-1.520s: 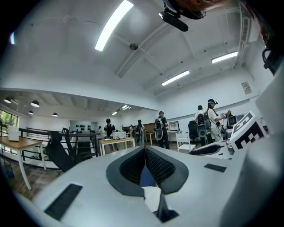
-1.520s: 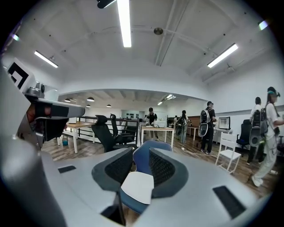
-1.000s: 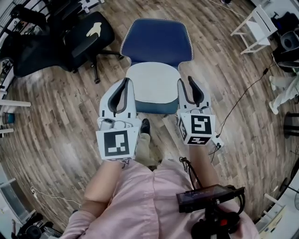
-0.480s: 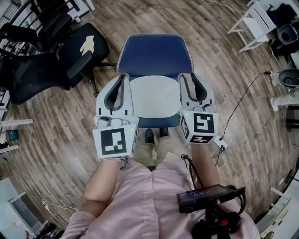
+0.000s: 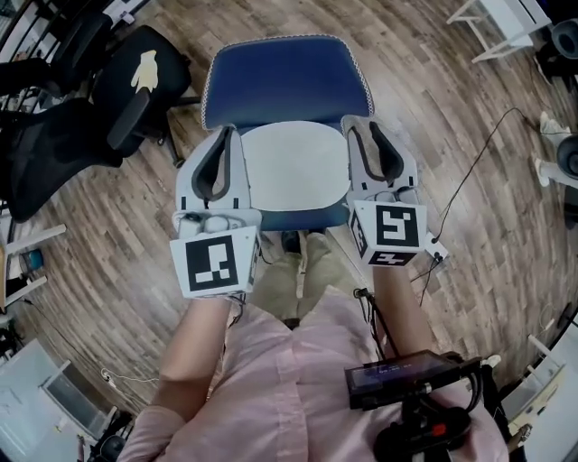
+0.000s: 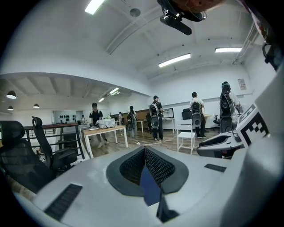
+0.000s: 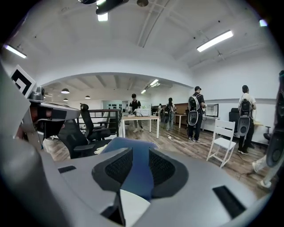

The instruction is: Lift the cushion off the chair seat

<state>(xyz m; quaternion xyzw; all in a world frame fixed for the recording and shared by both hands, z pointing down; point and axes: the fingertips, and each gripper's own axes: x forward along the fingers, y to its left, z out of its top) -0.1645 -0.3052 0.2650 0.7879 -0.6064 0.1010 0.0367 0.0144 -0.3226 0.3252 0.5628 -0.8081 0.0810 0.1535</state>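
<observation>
A white cushion (image 5: 293, 167) lies flat on the seat of a blue chair (image 5: 284, 77) in the head view. My left gripper (image 5: 226, 135) lies along the cushion's left edge. Its pads meet at the tips in the left gripper view (image 6: 144, 153), with only a thin blue wedge showing behind them and no cushion seen between them. My right gripper (image 5: 358, 131) lies along the cushion's right edge. It is open (image 7: 140, 166). A corner of the cushion (image 7: 133, 208) pokes in at the base of its gap, with the chair's blue back (image 7: 133, 148) beyond.
A black office chair (image 5: 81, 99) stands to the left on the wooden floor. A cable (image 5: 479, 162) runs across the floor on the right, and white chairs (image 5: 506, 23) stand at top right. Several people stand by tables (image 7: 140, 117) farther back.
The chair has come closer. Both grippers have moved forward from the cushion's front corners to lie along its left and right sides.
</observation>
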